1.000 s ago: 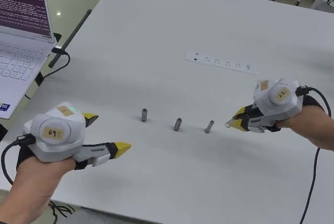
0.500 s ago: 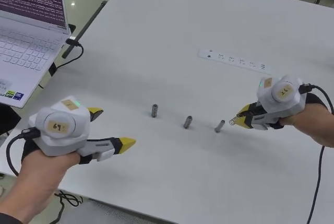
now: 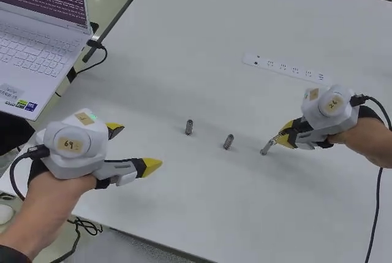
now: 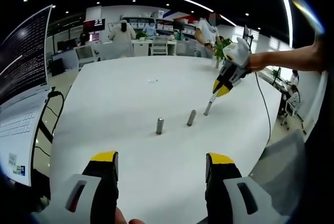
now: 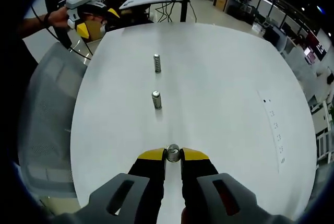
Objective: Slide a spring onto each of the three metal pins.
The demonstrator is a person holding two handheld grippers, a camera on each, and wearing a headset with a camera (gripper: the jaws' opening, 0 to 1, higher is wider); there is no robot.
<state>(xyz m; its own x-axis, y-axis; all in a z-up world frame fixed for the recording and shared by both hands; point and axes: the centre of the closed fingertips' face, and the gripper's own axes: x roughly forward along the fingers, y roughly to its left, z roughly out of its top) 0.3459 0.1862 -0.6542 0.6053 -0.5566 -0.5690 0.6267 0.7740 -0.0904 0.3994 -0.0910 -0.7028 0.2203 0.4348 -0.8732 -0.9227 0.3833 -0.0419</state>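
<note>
Three short metal pins stand in a row on the white table [image 3: 202, 42]: left pin [image 3: 189, 127], middle pin [image 3: 228, 141], right pin [image 3: 267, 147]. The left and middle ones look ribbed, as if wrapped in coils. My right gripper [image 3: 282, 140] is shut on a small spring [image 5: 173, 152], seen end-on between its yellow tips. The spring's free end meets the top of the right pin; I cannot tell whether it is over it. My left gripper [image 3: 136, 148] is open and holds nothing, near the table's front edge, well left of the pins. The left gripper view shows the right gripper [image 4: 222, 85] at the right pin [image 4: 209, 108].
An open laptop [image 3: 37, 24] sits at the far left with a black cable [image 3: 104, 36] beside it. A white power strip [image 3: 288, 68] lies behind the pins. The table's front edge runs just below my left hand. A grey chair [image 5: 52, 109] stands by the table.
My right gripper has carried the spring leftward until it reaches the right pin. The left gripper stays open in about the same place. The head camera has shifted.
</note>
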